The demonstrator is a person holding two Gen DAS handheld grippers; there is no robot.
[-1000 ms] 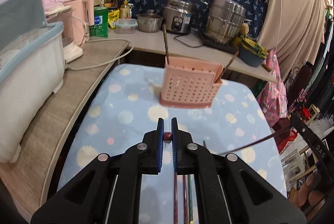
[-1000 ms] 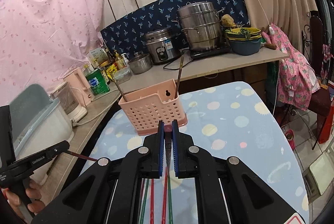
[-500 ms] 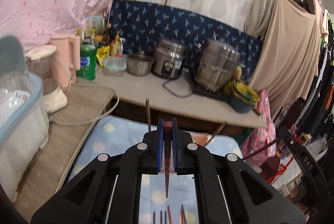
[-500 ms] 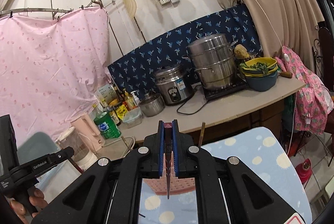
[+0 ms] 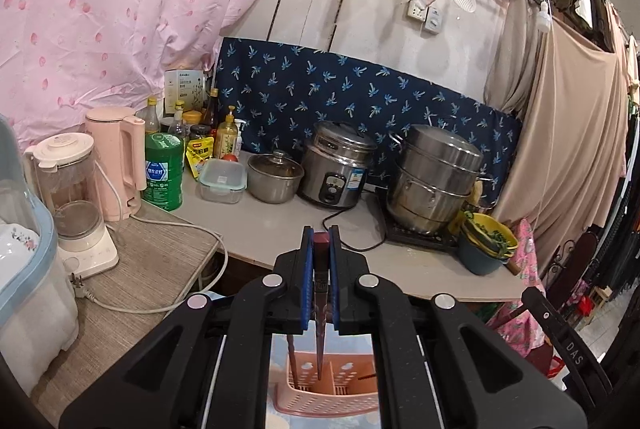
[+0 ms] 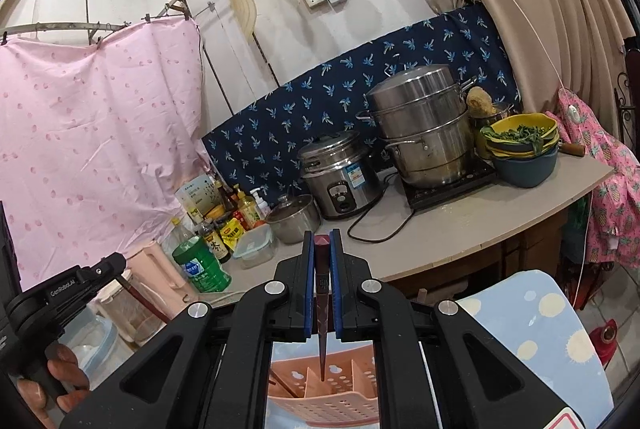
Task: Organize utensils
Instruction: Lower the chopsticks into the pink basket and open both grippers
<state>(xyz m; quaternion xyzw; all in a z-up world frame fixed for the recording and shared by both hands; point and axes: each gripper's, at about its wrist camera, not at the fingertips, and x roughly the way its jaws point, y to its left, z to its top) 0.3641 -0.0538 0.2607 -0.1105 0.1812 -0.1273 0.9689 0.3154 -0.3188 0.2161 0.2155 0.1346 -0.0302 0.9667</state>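
Observation:
My left gripper [image 5: 321, 241] is shut on a dark red chopstick [image 5: 319, 309] that hangs point down over the pink perforated utensil basket [image 5: 328, 395]; its tip is at the basket's rim. A chopstick [image 5: 291, 359] stands in the basket's left part. My right gripper [image 6: 321, 243] is shut on another dark red chopstick [image 6: 322, 313], point down above the same basket [image 6: 324, 389], tip over a middle compartment. The left gripper [image 6: 64, 289] with its chopstick shows at the left of the right wrist view.
The basket stands on a blue dotted tablecloth [image 6: 536, 333]. Behind is a counter [image 5: 280, 225] with a rice cooker [image 5: 340, 165], steamer pot [image 5: 436, 177], small pot [image 5: 274, 177], bottles, pink kettle [image 5: 118, 165], blender [image 5: 76, 205] and bowls [image 5: 486, 245]. A white bin [image 5: 28, 289] stands left.
Both grippers have risen from the table with a chopstick each and tilted up. They now hold the chopsticks point down over the basket, which sits low in both views.

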